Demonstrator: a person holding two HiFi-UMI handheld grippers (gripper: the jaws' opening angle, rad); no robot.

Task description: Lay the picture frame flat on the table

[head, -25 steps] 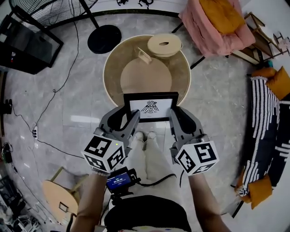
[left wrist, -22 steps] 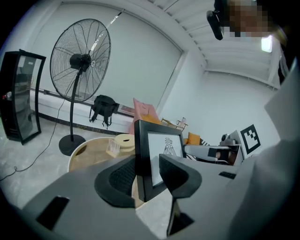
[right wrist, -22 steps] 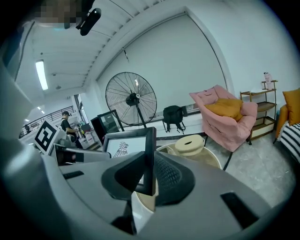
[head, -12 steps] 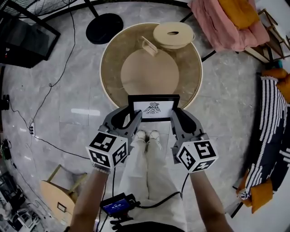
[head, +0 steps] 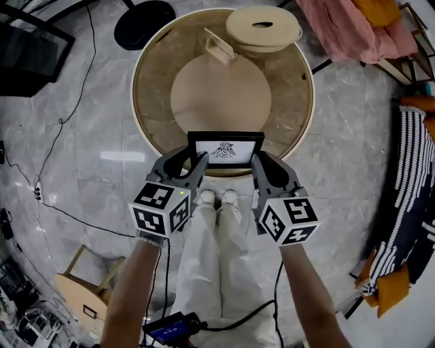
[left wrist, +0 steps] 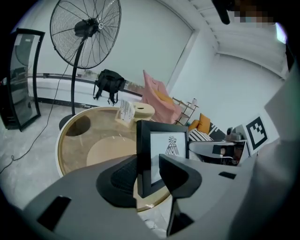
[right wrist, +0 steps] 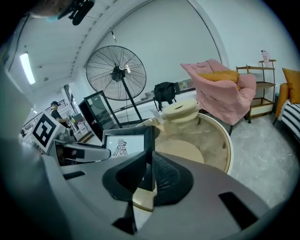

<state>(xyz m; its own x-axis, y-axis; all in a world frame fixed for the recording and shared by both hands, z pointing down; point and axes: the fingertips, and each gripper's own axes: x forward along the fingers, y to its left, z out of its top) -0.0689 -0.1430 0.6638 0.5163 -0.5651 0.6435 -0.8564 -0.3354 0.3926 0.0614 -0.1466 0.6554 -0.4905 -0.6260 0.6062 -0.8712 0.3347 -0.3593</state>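
Observation:
The picture frame (head: pixel 225 148) is black with a white print of a bird emblem. It stands upright over the near rim of the round table (head: pixel 144 75). My left gripper (head: pixel 195 165) is shut on its left edge and my right gripper (head: pixel 257 165) on its right edge. In the left gripper view the frame (left wrist: pixel 164 147) sits between the pads of that gripper (left wrist: pixel 143 171). In the right gripper view the frame's edge (right wrist: pixel 129 143) is pinched in the right gripper (right wrist: pixel 149 169), whose jaws have just been closing on it.
On the table's far side stand a round wooden lid-like piece (head: pixel 264 26) and a small card stand (head: pixel 221 46). A fan base (head: pixel 144 20), a pink armchair (head: pixel 353 27), floor cables (head: pixel 54 136) and a small stool (head: pixel 81 292) surround the table.
Both grippers have sunk with the frame toward the table. The table now looks larger and nearer in the head view, with the frame over its near rim.

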